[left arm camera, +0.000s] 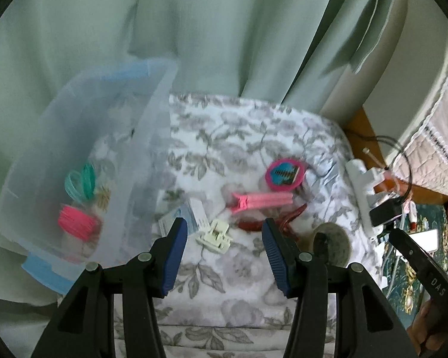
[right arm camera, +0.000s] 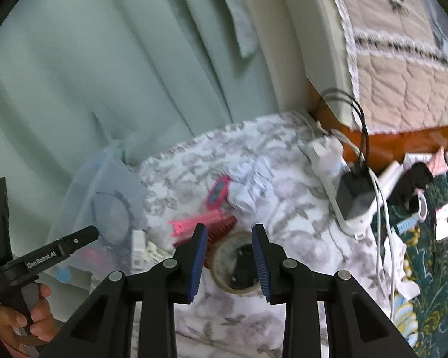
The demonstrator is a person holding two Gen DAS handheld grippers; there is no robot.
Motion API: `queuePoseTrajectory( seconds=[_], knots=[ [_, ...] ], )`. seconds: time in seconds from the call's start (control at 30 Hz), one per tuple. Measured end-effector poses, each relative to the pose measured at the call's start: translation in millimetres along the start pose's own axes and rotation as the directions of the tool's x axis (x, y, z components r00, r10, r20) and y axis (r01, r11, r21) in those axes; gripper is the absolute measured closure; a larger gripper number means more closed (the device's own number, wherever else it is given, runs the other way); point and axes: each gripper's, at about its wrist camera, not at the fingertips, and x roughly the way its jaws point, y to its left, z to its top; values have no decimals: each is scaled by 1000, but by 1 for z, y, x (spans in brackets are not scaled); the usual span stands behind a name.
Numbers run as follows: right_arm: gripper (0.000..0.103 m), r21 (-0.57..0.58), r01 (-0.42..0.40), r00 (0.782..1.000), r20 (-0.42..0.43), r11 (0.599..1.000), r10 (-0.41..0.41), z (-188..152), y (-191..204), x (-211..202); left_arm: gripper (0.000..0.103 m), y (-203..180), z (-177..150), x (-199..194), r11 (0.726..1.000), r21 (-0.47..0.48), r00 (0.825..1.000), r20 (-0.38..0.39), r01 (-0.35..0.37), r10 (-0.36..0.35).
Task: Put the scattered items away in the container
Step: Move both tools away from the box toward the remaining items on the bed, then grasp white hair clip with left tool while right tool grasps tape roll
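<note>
The right tool (right arm camera: 228, 256) hangs empty, jaws partly apart, over the tape roll (right arm camera: 239, 264) on the floral bedcover (right arm camera: 283, 208) — straddle one wall of the ring. The left tool (left arm camera: 224, 253), half open and empty, suits the cream clip (left arm camera: 214, 236) (clear container (left arm camera: 83, 155) to its left).

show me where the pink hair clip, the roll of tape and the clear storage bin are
pink hair clip (left arm camera: 262, 202), left wrist view, middle of its long body.
roll of tape (right arm camera: 224, 282), right wrist view, lower rim of the ring.
clear storage bin (left arm camera: 146, 137), left wrist view, its near side wall.
</note>
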Motion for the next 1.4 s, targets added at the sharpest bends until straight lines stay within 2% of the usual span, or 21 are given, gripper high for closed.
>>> queuePoseTrajectory(
  seconds=[0.37,0.7,0.87,1.03,1.17,1.4],
  knots=[
    [64,72,87,988,-134,994,-76,-16,-34,45,50,1,-12,49,999,27,995,-86,-38,41],
    [62,77,117,969,-228,990,-97,-28,-43,78,50,7,-17,88,998,28,988,-145,-48,51],
    [62,80,130,959,-265,988,-104,-33,-47,92,50,17,-17,105,997,18,984,-159,-80,82],
    [60,81,134,953,-283,988,-106,-34,-49,102,41,22,-14,114,998,1,988,-142,-65,64],
    [60,79,136,948,-299,988,-107,-36,-47,110,36,17,-9,118,998,24,991,-117,-65,67],
    [60,78,133,944,-312,988,-103,-37,-50,117,34,11,1,129,994,73,991,-100,-80,87]
  ],
)
